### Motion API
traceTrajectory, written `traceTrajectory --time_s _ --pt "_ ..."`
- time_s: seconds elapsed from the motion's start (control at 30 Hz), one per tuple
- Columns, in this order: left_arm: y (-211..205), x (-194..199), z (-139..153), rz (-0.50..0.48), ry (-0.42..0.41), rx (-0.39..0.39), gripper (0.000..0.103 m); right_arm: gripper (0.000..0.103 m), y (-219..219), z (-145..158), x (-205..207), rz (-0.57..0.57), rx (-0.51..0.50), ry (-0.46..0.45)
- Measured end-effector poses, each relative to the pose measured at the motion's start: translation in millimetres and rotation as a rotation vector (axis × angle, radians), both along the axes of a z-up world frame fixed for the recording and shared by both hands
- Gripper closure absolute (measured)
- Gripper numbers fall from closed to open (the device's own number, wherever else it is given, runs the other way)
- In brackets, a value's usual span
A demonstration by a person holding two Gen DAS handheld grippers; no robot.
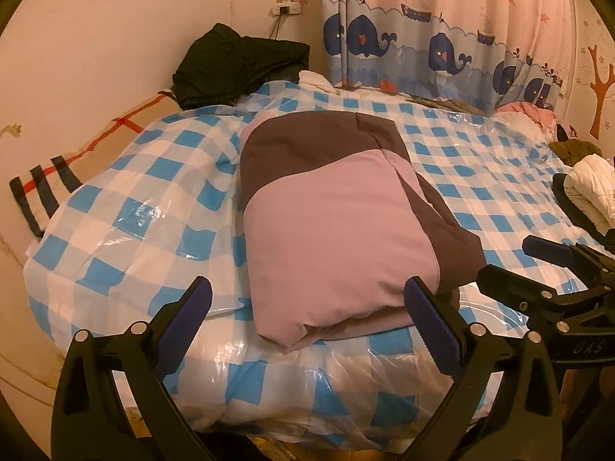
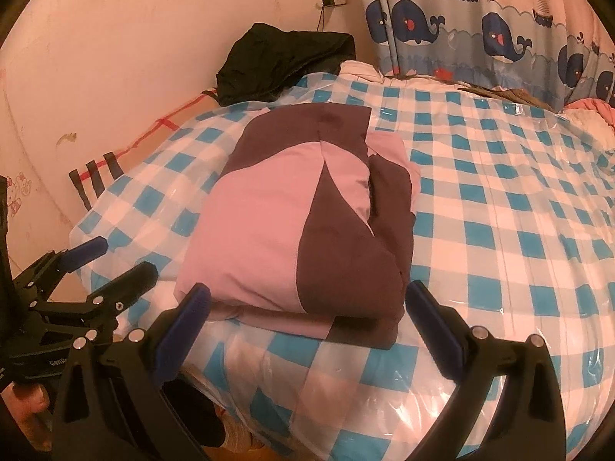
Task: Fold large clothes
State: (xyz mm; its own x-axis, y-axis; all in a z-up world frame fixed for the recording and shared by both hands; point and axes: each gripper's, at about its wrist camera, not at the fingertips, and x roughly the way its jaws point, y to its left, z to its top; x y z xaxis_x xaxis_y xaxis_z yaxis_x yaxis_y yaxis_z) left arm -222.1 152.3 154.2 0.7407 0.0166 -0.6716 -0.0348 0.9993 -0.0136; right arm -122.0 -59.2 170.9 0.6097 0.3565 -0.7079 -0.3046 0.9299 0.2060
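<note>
A pink and dark brown padded garment lies folded into a thick rectangle on the blue and white checked bed cover; it also shows in the right wrist view. My left gripper is open and empty, its fingers astride the near edge of the bundle, just short of it. My right gripper is open and empty in the same way at the bundle's near edge. The right gripper also appears at the right of the left wrist view, and the left gripper at the left of the right wrist view.
A black garment is heaped at the bed's far left corner by the wall. A plaid pillow lies at the left edge. A white padded jacket and pink clothes lie at the right. A whale curtain hangs behind.
</note>
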Motion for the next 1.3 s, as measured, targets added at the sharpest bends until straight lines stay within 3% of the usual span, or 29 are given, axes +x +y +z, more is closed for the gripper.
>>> traceTrajectory --time_s 0.63,0.93,1.07,1.3 --pt "1 3 -2 0.026 0.041 -0.017 0.007 0.007 2 1 -1 0.003 0.002 0.003" --pt "3 -3 3 0.045 0.027 0.009 0.007 0.007 4 -1 -3 0.01 0.005 0.011" --pt "-6 -2 4 0.046 0.039 0.094 0.007 0.007 5 -3 -4 0.017 0.008 0.016" --pt "-6 -3 4 0.036 0.04 0.078 0.007 0.007 3 -2 -4 0.021 0.015 0.021"
